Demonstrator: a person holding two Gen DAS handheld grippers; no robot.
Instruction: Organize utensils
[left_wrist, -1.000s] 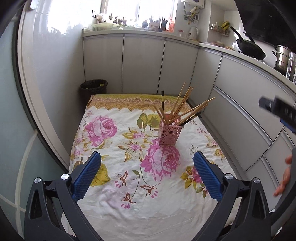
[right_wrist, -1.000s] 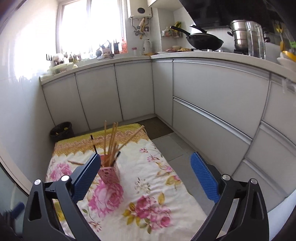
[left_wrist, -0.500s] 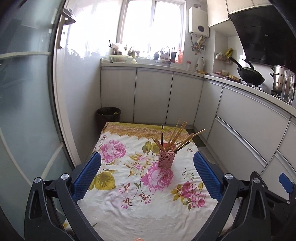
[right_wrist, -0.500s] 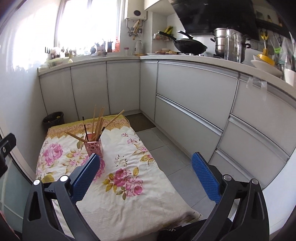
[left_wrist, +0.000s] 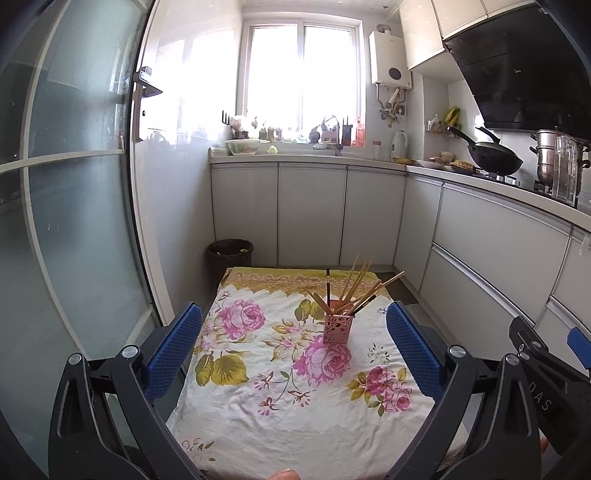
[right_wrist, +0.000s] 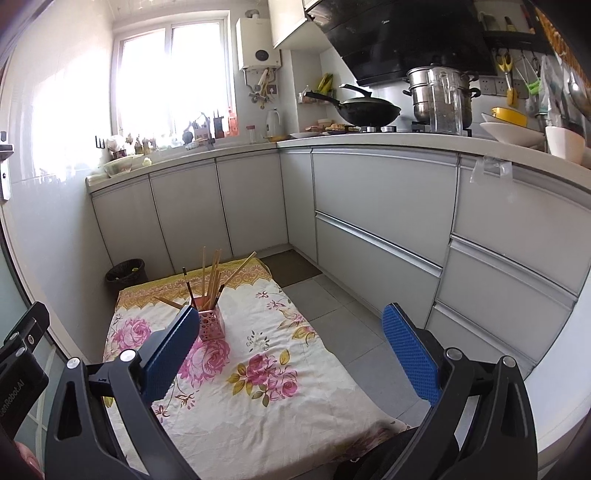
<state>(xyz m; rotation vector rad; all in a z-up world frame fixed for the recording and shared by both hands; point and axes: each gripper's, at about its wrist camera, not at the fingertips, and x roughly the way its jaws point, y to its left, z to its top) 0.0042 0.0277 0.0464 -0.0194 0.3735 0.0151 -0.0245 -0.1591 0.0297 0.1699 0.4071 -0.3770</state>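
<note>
**A:** Where do the utensils stand?

**B:** In a pink perforated holder (left_wrist: 338, 328) upright on a floral cloth (left_wrist: 295, 387) spread over a low surface in a narrow kitchen. Wooden chopsticks (left_wrist: 354, 286) fan out of its top, most leaning right; one dark stick stands nearly straight.

**A:** And the grippers?

**B:** The left gripper (left_wrist: 293, 349) hangs above the near end of the cloth, blue pads spread wide, nothing between them. The right gripper (right_wrist: 290, 350) is likewise wide apart and empty, well back from the holder. In the right wrist view its left pad overlaps the holder's lower corner.

**A:** Anything between them and the holder?

**B:** Only bare cloth, lightly wrinkled. Part of the right gripper's black frame shows at the lower right edge of the left wrist view.

**A:** The surroundings?

**B:** A dark waste bin (left_wrist: 229, 254) sits just beyond the cloth's far left corner, against grey cabinets (left_wrist: 312, 214). A glass door (left_wrist: 74, 206) runs along the left. On the right-hand counter, a black wok (right_wrist: 369, 109) and a steel pot (right_wrist: 439, 94) sit under a range hood (right_wrist: 402, 37). A bright window (left_wrist: 301, 74) lights the back wall.
</note>
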